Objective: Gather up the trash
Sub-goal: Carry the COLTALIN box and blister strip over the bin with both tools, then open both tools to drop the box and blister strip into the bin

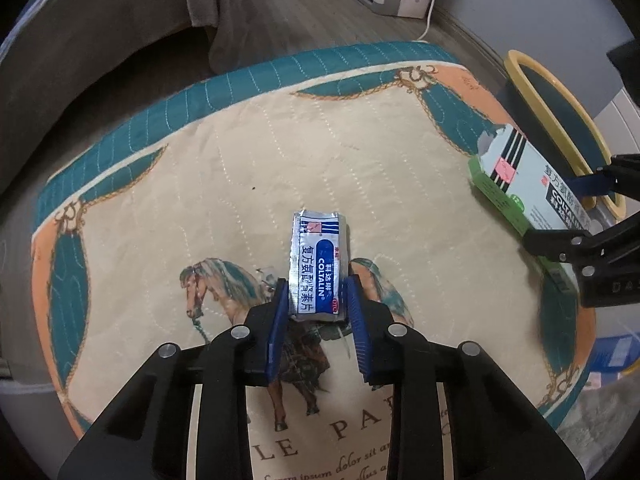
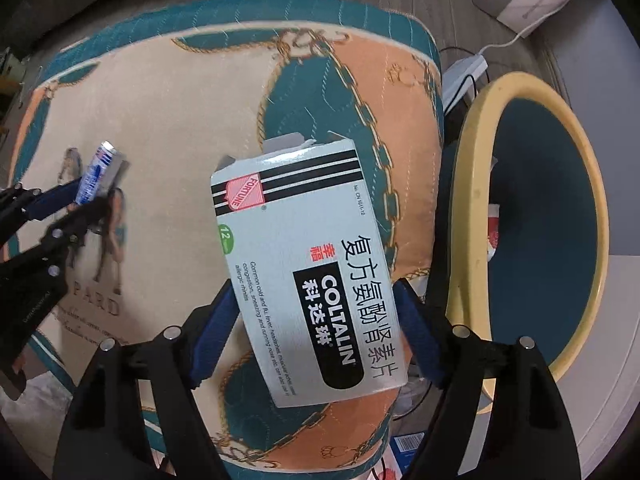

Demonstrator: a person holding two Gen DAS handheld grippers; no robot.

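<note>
A: Bin [image 2: 472, 184] — where?
B: Just right of the cushion [image 1: 200, 168], rim beside my right gripper [image 2: 316, 320]. Its jaws stand wide, clamped on the box [image 2: 304, 280]; the box's long axis runs near to far, far end tipped left. The right hand is the nearer to the bin.
A: Left?
B: Left gripper [image 1: 318, 300] sits mid-cushion, narrow, pads on the sachet [image 1: 318, 268], which stands long axis away from me. Bin lies well right.
</note>
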